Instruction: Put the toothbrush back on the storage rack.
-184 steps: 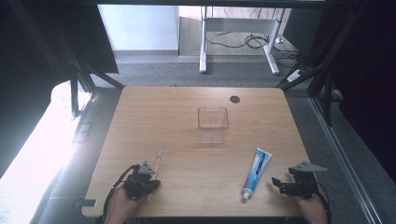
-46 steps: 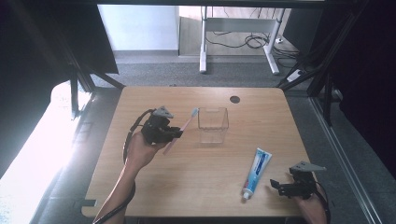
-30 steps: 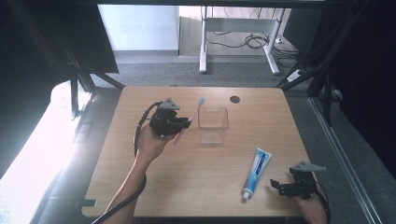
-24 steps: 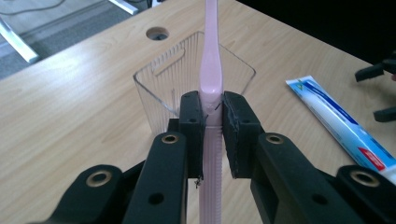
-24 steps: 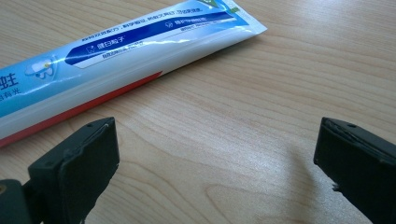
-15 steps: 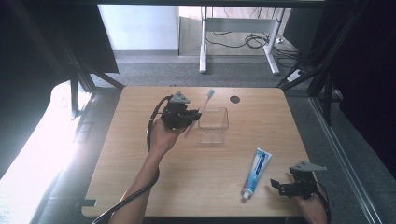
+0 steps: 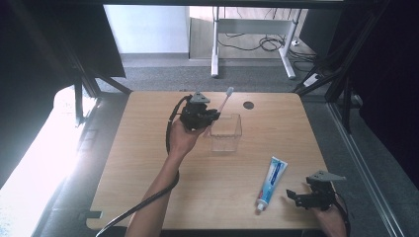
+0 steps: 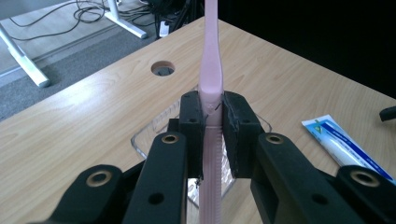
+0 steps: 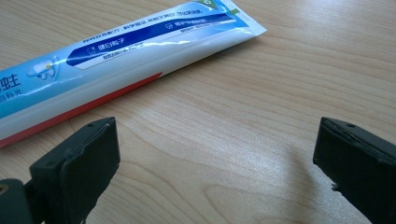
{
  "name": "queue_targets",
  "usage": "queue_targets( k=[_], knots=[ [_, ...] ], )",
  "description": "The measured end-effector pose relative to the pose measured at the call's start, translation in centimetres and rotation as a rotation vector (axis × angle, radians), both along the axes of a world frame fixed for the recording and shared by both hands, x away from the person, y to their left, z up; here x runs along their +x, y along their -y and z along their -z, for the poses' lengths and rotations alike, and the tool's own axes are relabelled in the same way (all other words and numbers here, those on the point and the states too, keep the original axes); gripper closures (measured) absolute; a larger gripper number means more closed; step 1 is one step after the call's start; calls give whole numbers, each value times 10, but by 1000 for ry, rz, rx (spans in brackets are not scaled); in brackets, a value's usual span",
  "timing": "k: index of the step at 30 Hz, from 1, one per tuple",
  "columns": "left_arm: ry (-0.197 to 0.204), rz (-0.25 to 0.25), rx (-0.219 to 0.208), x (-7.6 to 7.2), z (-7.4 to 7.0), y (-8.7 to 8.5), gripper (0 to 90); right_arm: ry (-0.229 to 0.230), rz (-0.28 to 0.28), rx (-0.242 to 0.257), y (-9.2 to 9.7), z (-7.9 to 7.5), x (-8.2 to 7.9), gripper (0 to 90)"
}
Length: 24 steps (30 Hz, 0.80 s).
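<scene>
My left gripper (image 7: 210, 118) is shut on a pink toothbrush (image 7: 221, 104), held above the table at the left rim of a clear square cup (image 7: 226, 133). In the left gripper view the pads (image 8: 192, 122) clamp the toothbrush (image 8: 209, 51) at its neck, and the brush end points up and away over the cup (image 8: 152, 135). My right gripper (image 7: 299, 195) rests open near the front right corner, with bare wood between its fingers (image 9: 95, 154). A blue and white toothpaste tube (image 7: 271, 181) lies just left of it, and the tube (image 9: 116, 51) sits beyond the jaws.
A wooden table (image 7: 148, 163) has a round cable hole (image 7: 248, 104) at its back edge. White desk legs and cables (image 7: 267, 44) stand on the floor beyond. Dark frame struts flank both sides.
My left hand has carried the toothbrush rightward, from left of the cup to its rim. The right gripper and the toothpaste tube have stayed put.
</scene>
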<state>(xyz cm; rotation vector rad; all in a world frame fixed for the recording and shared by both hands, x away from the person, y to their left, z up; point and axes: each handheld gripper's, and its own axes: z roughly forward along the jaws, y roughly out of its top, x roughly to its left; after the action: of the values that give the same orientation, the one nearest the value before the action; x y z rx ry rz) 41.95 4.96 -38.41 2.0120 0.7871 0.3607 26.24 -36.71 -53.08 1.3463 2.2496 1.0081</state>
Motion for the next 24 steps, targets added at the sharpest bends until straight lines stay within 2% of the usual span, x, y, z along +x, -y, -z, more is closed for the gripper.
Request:
queue_targets(
  k=[9,13,18,24],
  knots=[
    [21,1,-10,13,-3,17,791,0,-2,1,0,0,0,10],
    [32,3,0,17,-2,27,791,0,-4,5,1,0,0,11],
    [44,-5,19,23,5,34,791,1,-5,6,1,0,0,12],
    [29,-11,29,28,21,39,791,0,-8,6,1,0,0,13]
  ],
)
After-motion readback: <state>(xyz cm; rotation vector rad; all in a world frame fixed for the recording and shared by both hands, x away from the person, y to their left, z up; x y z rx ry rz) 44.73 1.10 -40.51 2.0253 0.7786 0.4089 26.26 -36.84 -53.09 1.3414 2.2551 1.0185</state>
